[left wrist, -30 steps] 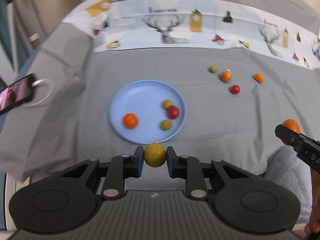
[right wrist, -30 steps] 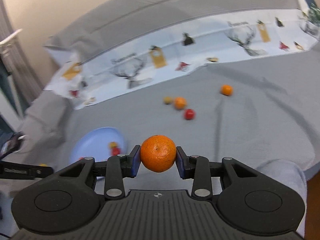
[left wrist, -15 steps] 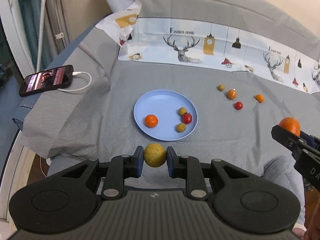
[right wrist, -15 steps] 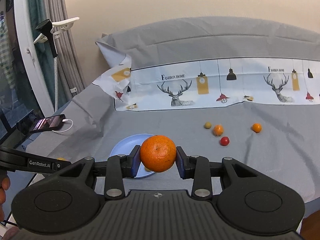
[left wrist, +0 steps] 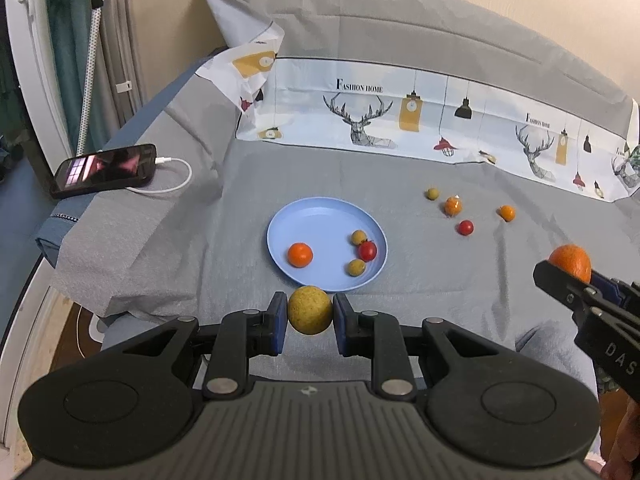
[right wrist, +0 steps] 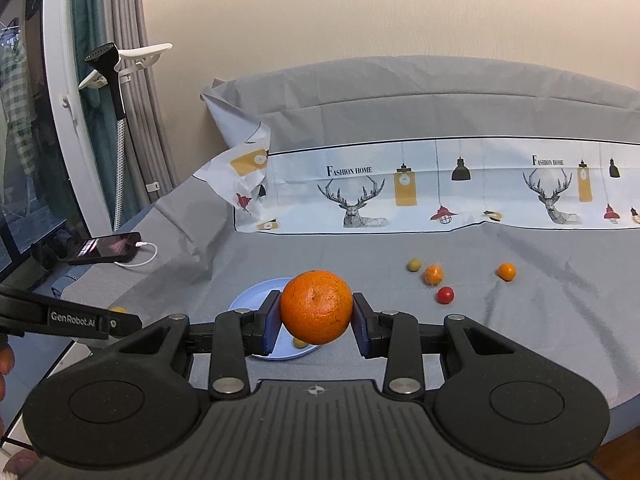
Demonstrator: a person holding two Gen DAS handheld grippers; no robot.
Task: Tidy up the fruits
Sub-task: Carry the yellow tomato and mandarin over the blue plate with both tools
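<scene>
Yellow fruit (left wrist: 310, 309): we have it clamped between the pads of our left gripper (left wrist: 310, 322), lifted just short of the blue plate's near rim, likely so it can drop in with the rest.
Orange (right wrist: 316, 306): our right gripper (right wrist: 316, 322) is closed tight on it, raised well to the right of the plate; in our judgement it waits its turn.
Blue plate (left wrist: 316, 212): the landmark, flat on the grey sheet (left wrist: 420, 272); it holds a small orange fruit (left wrist: 300, 254), a red tomato (left wrist: 367, 250) and two yellow-brown fruits (left wrist: 359, 237).
Loose fruits (left wrist: 465, 227): four lie on the sheet beyond the plate to its right, not yet collected.
Phone (left wrist: 105, 169): far left of the plate, on a charging cable, outside the task.
</scene>
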